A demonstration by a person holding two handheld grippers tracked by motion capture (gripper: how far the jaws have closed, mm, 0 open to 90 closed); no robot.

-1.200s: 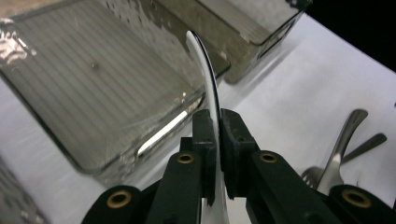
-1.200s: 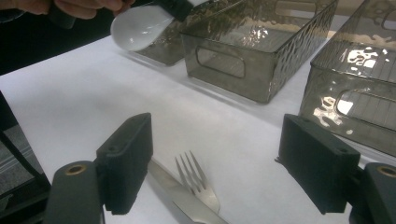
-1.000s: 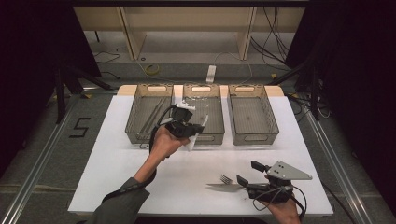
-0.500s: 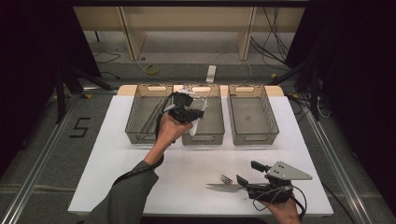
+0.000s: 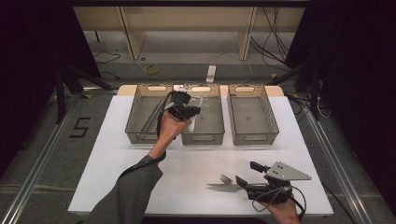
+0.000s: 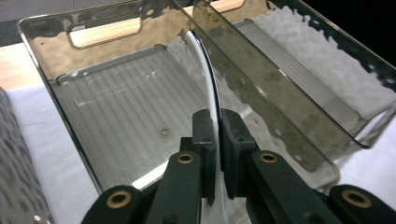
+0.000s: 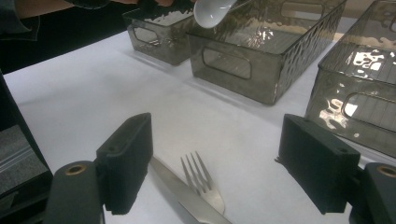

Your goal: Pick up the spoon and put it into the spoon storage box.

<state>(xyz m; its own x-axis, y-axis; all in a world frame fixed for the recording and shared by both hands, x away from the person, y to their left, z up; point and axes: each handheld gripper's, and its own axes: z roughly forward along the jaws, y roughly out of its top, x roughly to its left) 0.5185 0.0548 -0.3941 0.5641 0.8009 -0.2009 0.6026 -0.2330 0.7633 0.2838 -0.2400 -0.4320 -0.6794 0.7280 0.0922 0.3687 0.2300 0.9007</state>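
My left gripper hangs over the wall between the left bin and the middle bin. In the left gripper view its jaws are shut on a white plastic spoon, held edge-on above the bin floor. The spoon's bowl hovers over the middle bin in the right gripper view. My right gripper rests near the table's front right, open. A metal fork and a knife lie on the white table between its jaws, untouched.
Three smoky clear bins stand in a row at the back; the right bin has nothing in it, and the left one holds a few long utensils. The white tabletop stretches between bins and the front edge.
My left hand has carried the spoon away from the person, from the bins' front wall to above them. The right gripper, fork and knife have stayed put.
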